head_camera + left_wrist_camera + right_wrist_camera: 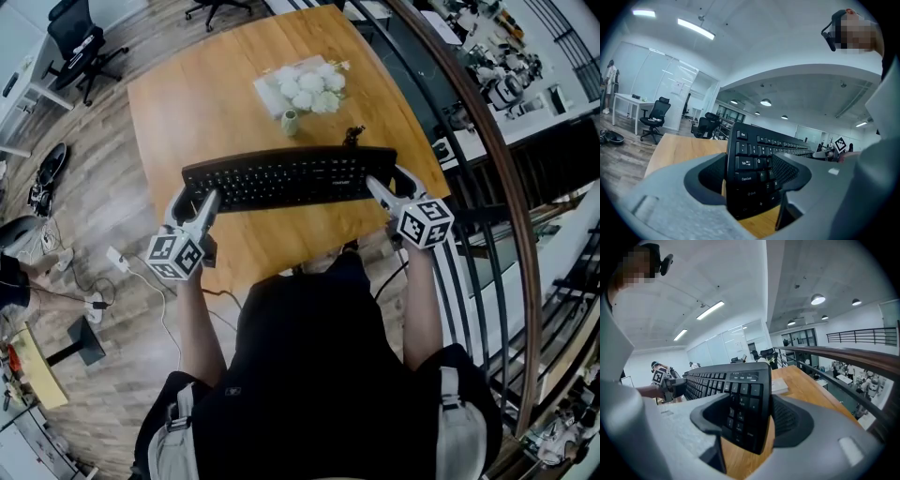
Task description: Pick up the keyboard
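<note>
A long black keyboard (289,178) stretches across the near part of the wooden table (225,89). My left gripper (212,199) is shut on its left end and my right gripper (373,187) on its right end. In the left gripper view the keyboard (752,161) stands tilted between the two jaws of the left gripper (750,180), keys showing, with table wood under it. In the right gripper view the number-pad end of the keyboard (740,399) is clamped between the jaws of the right gripper (745,420). Whether the keyboard touches the table I cannot tell.
Behind the keyboard lie a bunch of white flowers (307,84), a small pale green cup (290,122) and a small black object (353,136). A curved railing (487,141) runs along the right. Office chairs (80,42) and floor cables (103,281) are at left.
</note>
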Demonstrator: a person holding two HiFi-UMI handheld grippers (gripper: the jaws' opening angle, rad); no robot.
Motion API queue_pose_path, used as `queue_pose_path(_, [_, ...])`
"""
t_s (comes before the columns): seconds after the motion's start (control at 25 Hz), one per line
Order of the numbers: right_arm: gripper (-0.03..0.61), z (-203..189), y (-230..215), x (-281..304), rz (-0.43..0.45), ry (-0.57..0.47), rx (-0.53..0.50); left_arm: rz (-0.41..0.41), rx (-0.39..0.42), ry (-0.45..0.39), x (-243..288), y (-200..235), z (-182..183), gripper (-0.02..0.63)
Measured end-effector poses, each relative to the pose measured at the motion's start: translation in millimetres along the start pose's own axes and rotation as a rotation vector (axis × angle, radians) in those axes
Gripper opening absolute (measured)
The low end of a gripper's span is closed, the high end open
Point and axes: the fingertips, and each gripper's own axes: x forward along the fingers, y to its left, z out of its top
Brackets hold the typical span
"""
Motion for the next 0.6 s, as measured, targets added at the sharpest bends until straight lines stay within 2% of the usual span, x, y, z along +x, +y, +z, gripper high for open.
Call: queue_pose_path(0.6, [0.276,-6.3,-7.3,7.5,-0.011,0.024,0.007,-0.005,-0.014,0.013,7.2,3.1,-8.8,0.308])
